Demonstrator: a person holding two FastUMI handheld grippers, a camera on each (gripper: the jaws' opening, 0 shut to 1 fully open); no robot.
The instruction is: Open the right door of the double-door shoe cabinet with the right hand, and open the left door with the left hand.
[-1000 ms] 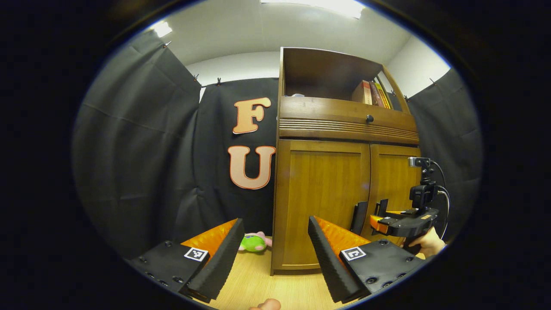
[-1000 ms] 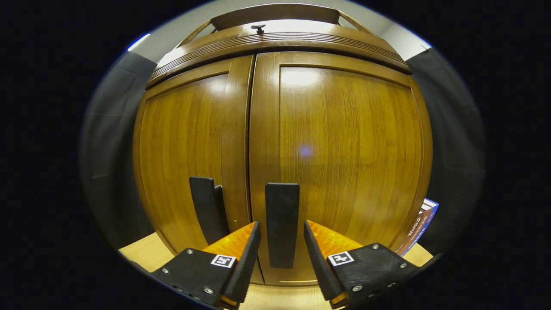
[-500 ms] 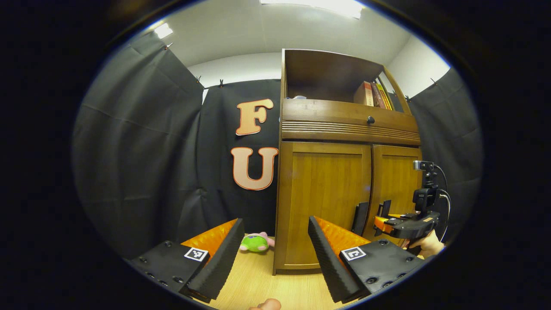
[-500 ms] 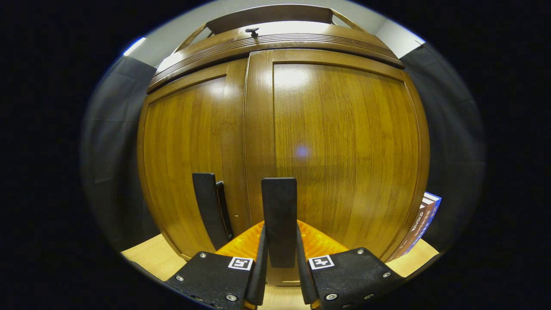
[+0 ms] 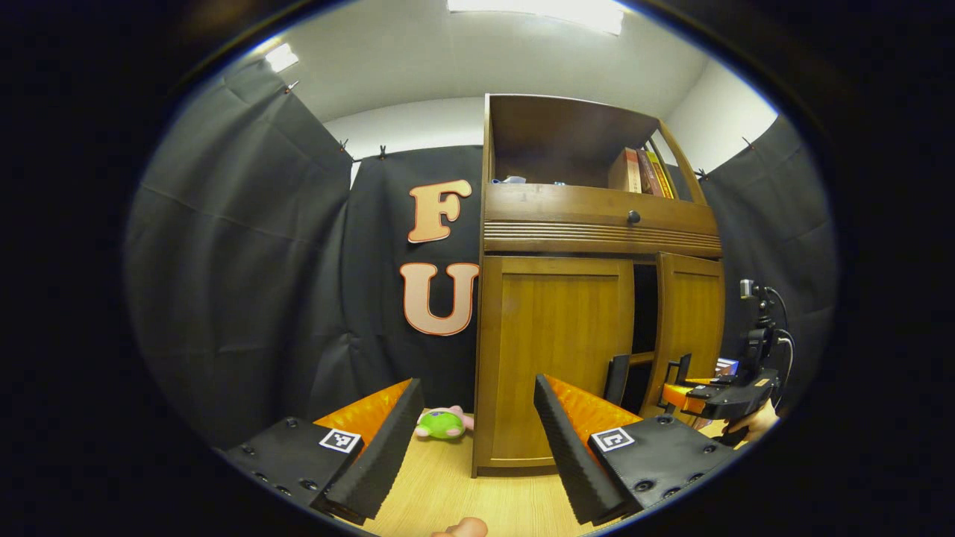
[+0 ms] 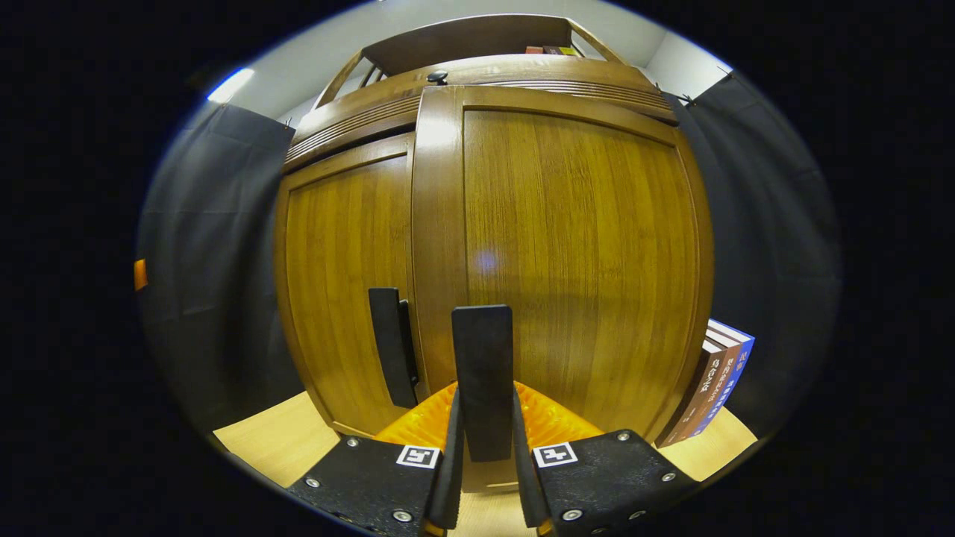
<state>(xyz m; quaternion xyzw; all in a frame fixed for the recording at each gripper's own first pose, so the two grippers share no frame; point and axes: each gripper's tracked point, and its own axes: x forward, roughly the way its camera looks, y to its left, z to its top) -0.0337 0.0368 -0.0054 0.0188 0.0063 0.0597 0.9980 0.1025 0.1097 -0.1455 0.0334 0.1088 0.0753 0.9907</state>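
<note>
My right hand-held gripper (image 6: 485, 477) is pinching the right door's handle (image 6: 483, 373), both fingers pressed flat against its sides. The handle is a slim, matte dark bar standing upright, its long axis vertical, so my fingers close across its narrow width. It sits low on the right door (image 6: 582, 246), close to that door's inner edge. The door is glossy wood with a vertical grain and a raised frame around a flat panel, and it stands ajar: in the left gripper view I see a dark gap between the right door (image 5: 690, 328) and the left door (image 5: 559, 350), with the right hand-held gripper (image 5: 683, 391) at the handle.

My left hand-held gripper (image 5: 477, 440) is spread wide and holds nothing. It hangs back from the cabinet, low over the pale wooden floor (image 5: 455, 500). The left door's handle (image 5: 616, 379) lies ahead and to the right of it, just behind its right finger in that view, another upright dark bar near the door's inner edge. I judge the left door is shut, so the left hand's reach goes forward and rightward, fingers straddling that vertical bar.

A soft green and pink toy (image 5: 442, 421) lies on the floor by the cabinet's left side.
</note>
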